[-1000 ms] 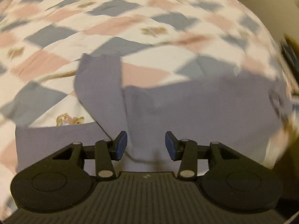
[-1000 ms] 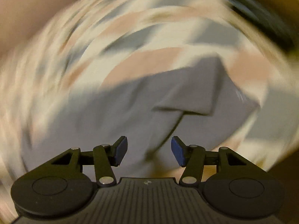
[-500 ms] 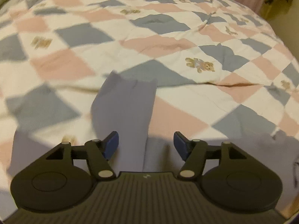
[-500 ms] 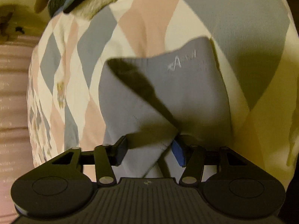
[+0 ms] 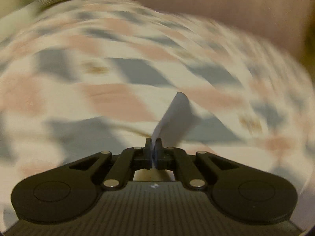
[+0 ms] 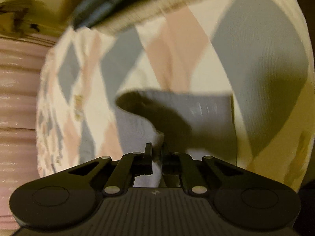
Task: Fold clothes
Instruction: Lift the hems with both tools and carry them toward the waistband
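The grey garment (image 6: 196,108) lies on a bed quilt (image 6: 177,59) of pink, grey and cream diamonds. In the right wrist view my right gripper (image 6: 156,147) is closing its jaws on a bunched fold of the garment's near edge, and the pads press on the cloth. A dark shadow crosses the fabric just beyond the fingertips. In the blurred left wrist view my left gripper (image 5: 154,145) has its jaws closing tight on a thin flap of the grey garment (image 5: 175,116), which stands up beyond the tips over the quilt (image 5: 118,98).
A stack of dark and cream folded clothing (image 6: 137,5) lies at the far end of the bed in the right wrist view. A pink ribbed curtain (image 6: 17,78) hangs past the bed's left edge. A plain pink surface (image 5: 216,4) rises behind the bed in the left wrist view.
Both grippers stood open over the grey garment and now pinch its cloth. The left view has swung and blurred, with a flap lifted off the quilt. The right gripper moved closer to the fold.
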`<state>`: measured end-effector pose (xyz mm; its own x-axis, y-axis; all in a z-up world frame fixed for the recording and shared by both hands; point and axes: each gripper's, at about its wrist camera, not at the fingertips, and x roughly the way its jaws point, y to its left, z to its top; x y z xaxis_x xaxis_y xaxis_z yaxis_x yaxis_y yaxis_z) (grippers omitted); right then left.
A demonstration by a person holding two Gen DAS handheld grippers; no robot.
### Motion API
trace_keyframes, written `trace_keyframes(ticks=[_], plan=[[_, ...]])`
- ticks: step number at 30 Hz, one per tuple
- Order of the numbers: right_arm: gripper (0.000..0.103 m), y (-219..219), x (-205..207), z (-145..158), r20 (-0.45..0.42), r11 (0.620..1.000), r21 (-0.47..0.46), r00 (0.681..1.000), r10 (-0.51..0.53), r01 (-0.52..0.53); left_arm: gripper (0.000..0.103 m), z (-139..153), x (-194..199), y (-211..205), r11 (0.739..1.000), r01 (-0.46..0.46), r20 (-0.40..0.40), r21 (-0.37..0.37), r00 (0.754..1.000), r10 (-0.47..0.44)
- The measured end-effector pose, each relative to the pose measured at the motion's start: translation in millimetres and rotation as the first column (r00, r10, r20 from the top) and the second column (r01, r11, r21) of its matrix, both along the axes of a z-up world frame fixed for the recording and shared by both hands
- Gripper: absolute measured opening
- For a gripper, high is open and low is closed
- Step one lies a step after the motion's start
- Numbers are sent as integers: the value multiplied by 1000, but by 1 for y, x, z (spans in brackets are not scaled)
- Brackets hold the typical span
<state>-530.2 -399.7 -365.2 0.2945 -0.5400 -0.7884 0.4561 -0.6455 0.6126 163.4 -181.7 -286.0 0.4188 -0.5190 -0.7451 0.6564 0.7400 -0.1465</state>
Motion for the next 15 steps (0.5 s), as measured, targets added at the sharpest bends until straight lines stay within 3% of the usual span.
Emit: trace_keyframes(ticks=[2, 4, 7, 9, 10, 11, 12, 15], plan=[[7, -2, -14, 19, -30, 999, -36, 999, 25, -26, 1, -3, 20, 49, 989, -146, -50, -24, 988, 144], [7, -2, -28, 32, -74, 997, -55, 996, 53, -58, 1, -31, 38, 85, 968, -251, -152, 8, 956, 249], [8, -11, -41, 27, -151, 994, 15, 983, 107, -106, 0, -78, 56, 115, 929, -366, -296, 52, 883, 364], [10, -12, -43, 15, -166, 992, 72, 979, 118, -107, 3, -95, 58, 128, 904, -428, -385, -1, 835, 394], [12, -10, -44, 8, -157, 991, 87, 981, 115, -102, 5, -98, 56, 132, 893, -448, -406, -28, 822, 400], [21, -8, -44, 1, -147, 990, 101, 983, 110, -96, 15, -101, 54, 136, 883, -467, -426, -53, 810, 403], [22, -4, -45, -3, -127, 992, 96, 988, 89, -77, 24, -101, 52, 137, 881, -470, -433, -57, 807, 402], [27, 3, -45, -8, -76, 996, 75, 996, 47, -41, 29, -106, 46, 142, 875, -481, -465, -65, 790, 400]])
